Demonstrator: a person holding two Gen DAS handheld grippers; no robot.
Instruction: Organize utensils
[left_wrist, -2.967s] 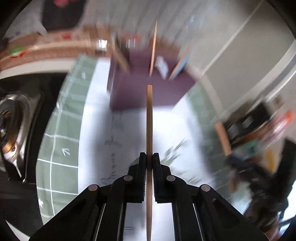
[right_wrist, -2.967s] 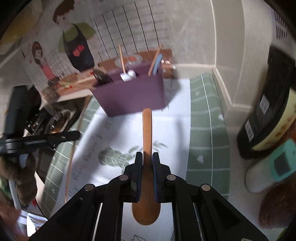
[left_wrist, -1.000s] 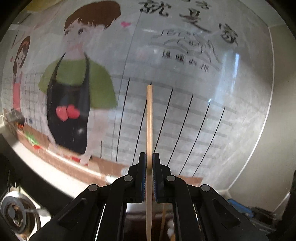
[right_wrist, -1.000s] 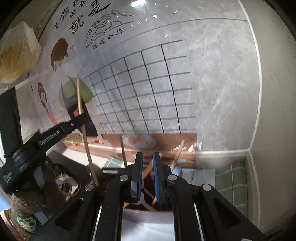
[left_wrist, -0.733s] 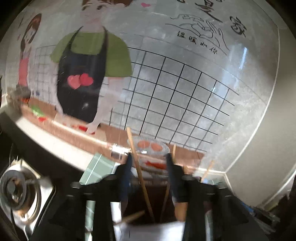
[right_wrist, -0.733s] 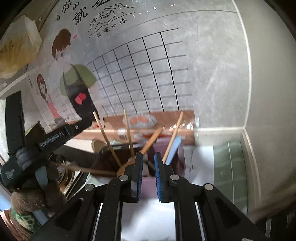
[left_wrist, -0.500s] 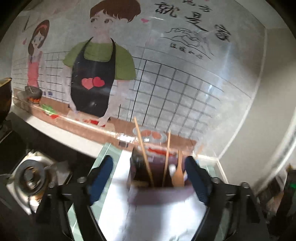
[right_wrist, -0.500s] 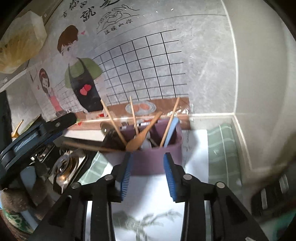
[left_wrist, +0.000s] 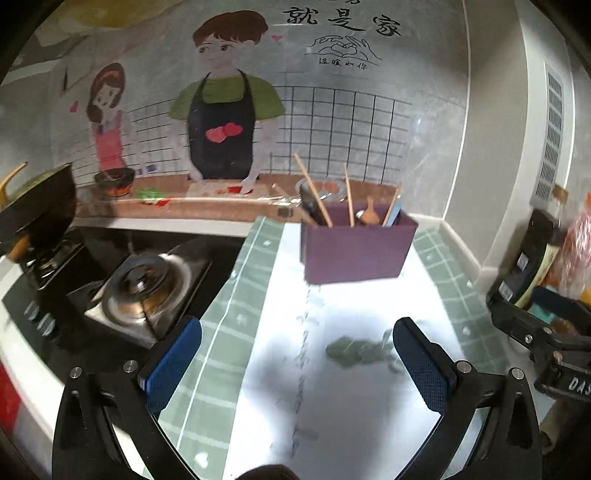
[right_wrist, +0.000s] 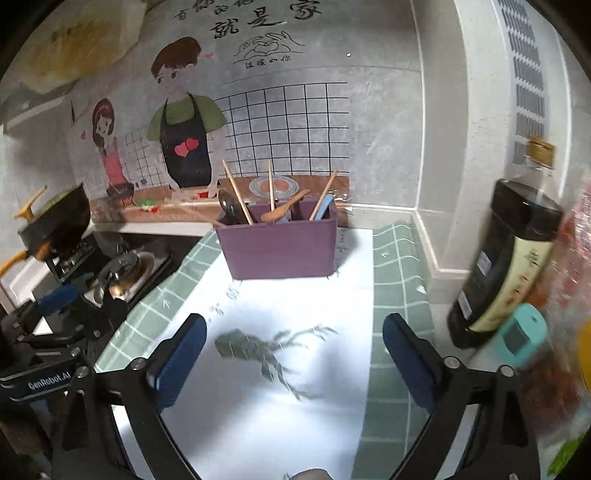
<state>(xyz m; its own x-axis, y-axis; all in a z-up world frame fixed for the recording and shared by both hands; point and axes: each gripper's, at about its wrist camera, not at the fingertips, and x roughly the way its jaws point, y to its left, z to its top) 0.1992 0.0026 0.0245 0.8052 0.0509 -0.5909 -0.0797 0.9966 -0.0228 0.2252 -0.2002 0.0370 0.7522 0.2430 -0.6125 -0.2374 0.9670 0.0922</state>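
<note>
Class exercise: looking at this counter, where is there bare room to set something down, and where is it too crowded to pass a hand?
Free: the white mat between the purple utensil box and the grippers, and the green checked strips flanking it. Crowded: the right edge, packed with a dark bottle and packets, and the left side, taken up by the gas stove. The box itself bristles with chopsticks and spoons.

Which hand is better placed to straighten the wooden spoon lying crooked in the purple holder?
Probably right: the right gripper, jaws opening and empty, faces the purple holder squarely, with the wooden spoon almost dead ahead.
</note>
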